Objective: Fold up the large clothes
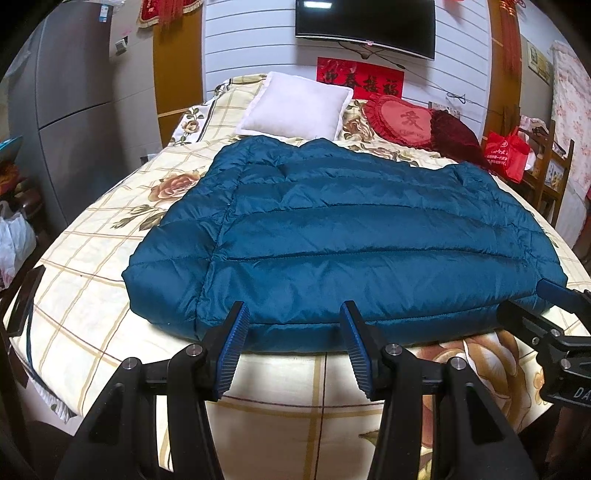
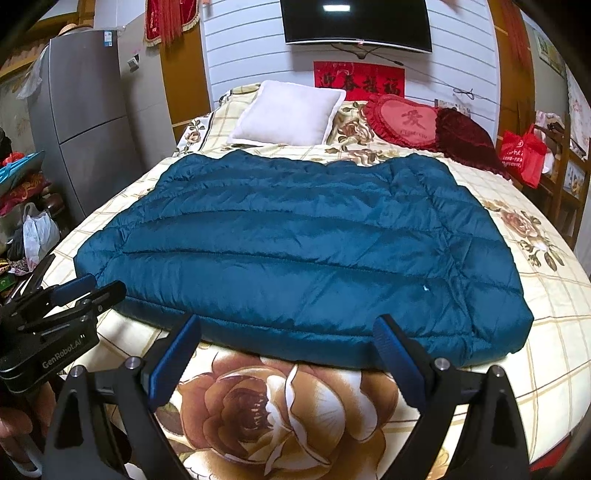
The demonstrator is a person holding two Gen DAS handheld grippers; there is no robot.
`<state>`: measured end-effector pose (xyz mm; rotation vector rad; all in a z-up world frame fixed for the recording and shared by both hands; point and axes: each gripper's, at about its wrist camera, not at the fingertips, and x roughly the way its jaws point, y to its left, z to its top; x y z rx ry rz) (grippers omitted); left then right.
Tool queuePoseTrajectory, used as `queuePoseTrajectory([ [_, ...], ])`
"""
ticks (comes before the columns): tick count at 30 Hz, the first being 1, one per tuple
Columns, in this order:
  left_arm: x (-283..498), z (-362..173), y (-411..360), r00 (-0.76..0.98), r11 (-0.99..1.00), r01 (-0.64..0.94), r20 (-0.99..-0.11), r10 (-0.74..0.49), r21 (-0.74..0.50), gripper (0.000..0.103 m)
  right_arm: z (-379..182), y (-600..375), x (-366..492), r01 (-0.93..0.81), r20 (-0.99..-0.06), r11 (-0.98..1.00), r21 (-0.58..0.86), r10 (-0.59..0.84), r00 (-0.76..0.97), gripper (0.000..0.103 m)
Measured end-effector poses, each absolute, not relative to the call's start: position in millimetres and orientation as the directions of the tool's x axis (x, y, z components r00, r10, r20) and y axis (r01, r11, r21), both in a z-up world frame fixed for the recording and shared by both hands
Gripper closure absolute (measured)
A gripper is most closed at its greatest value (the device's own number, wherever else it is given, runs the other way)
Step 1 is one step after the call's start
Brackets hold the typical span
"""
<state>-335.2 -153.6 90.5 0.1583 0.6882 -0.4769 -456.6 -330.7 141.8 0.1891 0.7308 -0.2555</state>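
On the bed (image 1: 92, 295), the blue down jacket (image 1: 332, 229) lies flat, apparently partly folded; further folds remain. Left gripper (image 1: 293, 332) and right gripper (image 2: 288, 343) hover at its near hem, fingers spread wide, holding nothing

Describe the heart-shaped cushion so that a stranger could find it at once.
Look at the head of the bed, below the wall television. The heart-shaped cushion lies right of the white pillow. It alone is bright red, frilled, with a character in its middle.
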Motion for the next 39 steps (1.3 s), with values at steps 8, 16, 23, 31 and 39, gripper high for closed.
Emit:
queuePoseTrajectory([
  [8,-336.2,90.6,-153.8,0.668,0.879,0.476,-0.645,-0.371,-0.013,0.056,139.7,-331.0,-455.3,0.297,-0.683,0.951,0.087,-0.16,0.713,0.007],
  [16,-336.3,91.0,-155.3,0.666,0.879,0.476,-0.644,-0.375,-0.019,0.056,138.2,-330.5,-453.3,0.295,-0.687,0.952,0.084,-0.16,0.709,0.007],
  [23,-336.8,89.9,-156.7,0.658,0.874,0.485,-0.65,-0.38,-0.02,0.056,134.8,-329.4,-451.7,0.296,-0.691,0.951,0.09,-0.154,0.706,0.007],
  [31,-335.6,90.5,-154.8,0.651,0.864,0.501,-0.638,-0.411,-0.046,0.056,132.0,-328.9,-448.5,0.295,-0.698,0.951,0.096,-0.147,0.701,0.007],
  [39,-327.2,93.0,-151.2,0.623,0.857,0.506,-0.648,-0.439,-0.095,0.056,136.0,-341.6,-444.0,0.314,-0.69,0.942,0.115,-0.152,0.708,0.006],
])
